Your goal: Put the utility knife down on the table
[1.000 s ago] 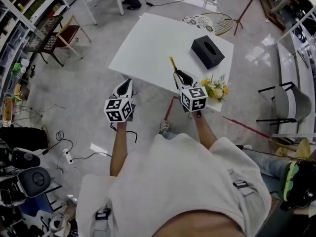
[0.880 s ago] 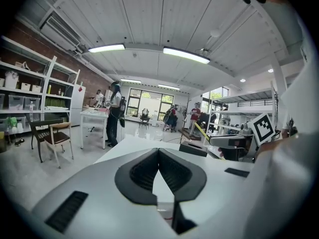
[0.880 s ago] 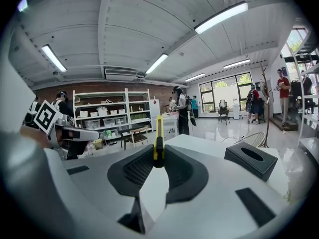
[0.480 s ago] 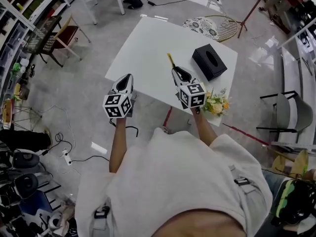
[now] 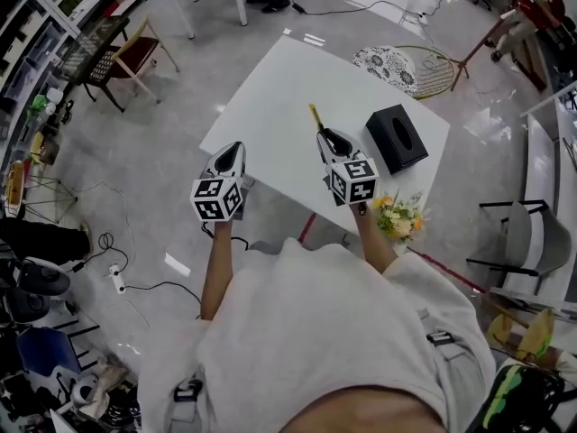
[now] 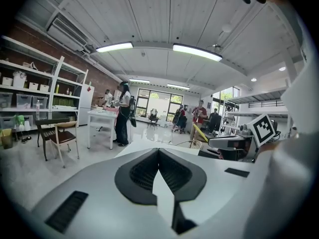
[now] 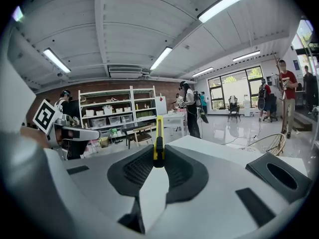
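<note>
Quick rundown: right gripper is pinching the utility knife btwn its pads. In the right gripper view you see the yellow body clamped upright at the jaw tips, w/ the front end sticking out past them. The back end is buried btwn the dark pads, and I can't tell if any blade is out, too small. So the knife's in the jaws, held over the white table, not lying on it. From the head view alone you can't rly judge how high it sits above the top. Left gripper has its jaws pressed together w/ nothing in them; the left gripper view shows the pads meeting at the tip. It sits right about at the table's near edge, can't say for sure whether over the top or just off it. Both hands are mostly hidden behind the marker cubes, only forearms show. Black tissue box sits on the table to the right of the knife, well apart from it, and is cut off at the frame edge in the right gripper view. Flower bunch is at the near right corner, partly behind the right arm. The person's torso blocks the whole lower part of the head view.
</note>
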The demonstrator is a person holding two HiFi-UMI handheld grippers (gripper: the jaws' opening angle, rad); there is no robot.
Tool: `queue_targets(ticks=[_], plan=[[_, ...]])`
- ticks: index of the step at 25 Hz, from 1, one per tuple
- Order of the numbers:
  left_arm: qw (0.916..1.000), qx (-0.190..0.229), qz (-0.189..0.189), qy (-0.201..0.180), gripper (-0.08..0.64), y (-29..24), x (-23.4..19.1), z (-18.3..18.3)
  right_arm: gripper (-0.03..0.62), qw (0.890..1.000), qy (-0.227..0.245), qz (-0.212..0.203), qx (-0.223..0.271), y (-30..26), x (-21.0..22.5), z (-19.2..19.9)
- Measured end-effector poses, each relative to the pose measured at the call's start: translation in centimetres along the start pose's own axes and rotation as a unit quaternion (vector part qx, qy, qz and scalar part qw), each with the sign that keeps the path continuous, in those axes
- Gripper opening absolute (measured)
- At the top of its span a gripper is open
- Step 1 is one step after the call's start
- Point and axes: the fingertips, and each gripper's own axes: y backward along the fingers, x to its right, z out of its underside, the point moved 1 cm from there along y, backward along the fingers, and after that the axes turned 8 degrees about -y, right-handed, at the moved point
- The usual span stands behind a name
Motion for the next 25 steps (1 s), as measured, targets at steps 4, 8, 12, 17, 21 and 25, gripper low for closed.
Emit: queue_targets(ticks=[4,8,12,17,21,25], plan=[[0.9999,-0.002,-0.007,0.01,0.02,0.0,-1.1,0.5,0.083,1.0,0.001,-0.003,-0.007,-1.0,-0.2,0.0],[0.9998,-0.005,-0.011,0.016,0.02,-0.1,-1.9,0.8,0.083,1.0,0.001,-0.004,-0.013,-2.0,-0.5,0.1],[0.9997,-0.008,-0.011,0.02,0.02,-0.9,-3.0,1.0,0.083,1.0,0.001,-0.004,-0.018,-3.3,-0.6,0.1],[0.9996,-0.01,-0.003,0.026,0.02,-2.6,-4.9,1.0,0.083,1.0,0.007,0.002,-0.023,-5.1,-0.8,0.1],[0.9997,-0.009,0.011,0.021,0.02,-5.2,-6.6,0.5,0.083,1.0,0.001,0.013,-0.027,-7.4,-0.1,-0.2],[0.9994,-0.011,0.024,0.02,0.02,-7.8,-8.6,0.0,0.083,0.999,-0.002,0.026,-0.026,-9.8,0.5,-1.0]])
